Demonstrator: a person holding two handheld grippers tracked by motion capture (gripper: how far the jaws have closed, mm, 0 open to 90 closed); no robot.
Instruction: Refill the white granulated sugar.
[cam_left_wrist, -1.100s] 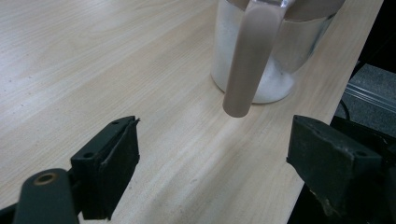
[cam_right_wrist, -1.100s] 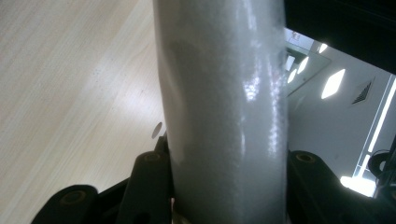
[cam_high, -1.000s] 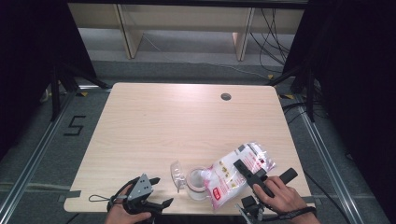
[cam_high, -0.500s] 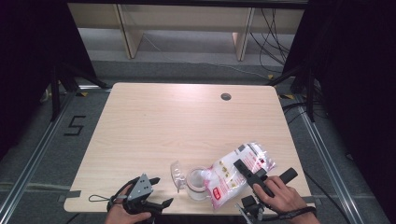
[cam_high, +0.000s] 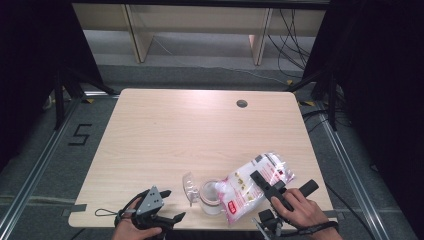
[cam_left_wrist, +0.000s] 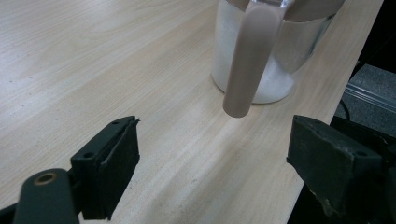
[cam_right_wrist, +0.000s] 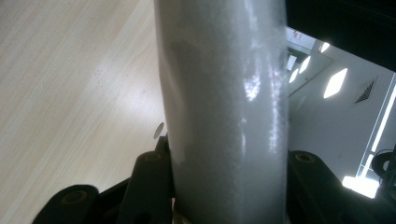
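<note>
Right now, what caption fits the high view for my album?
Right gripper tips a bag over a jar; left gripper waits open.

Nothing has shifted: the bag (cam_high: 252, 186) (tipped over the jar (cam_high: 210, 196)) lies as before

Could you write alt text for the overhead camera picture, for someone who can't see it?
A right hand-held gripper holds a bag of white powder tilted over a clear jar near a wooden table's front edge. The left hand-held gripper waits open beside it.
</note>
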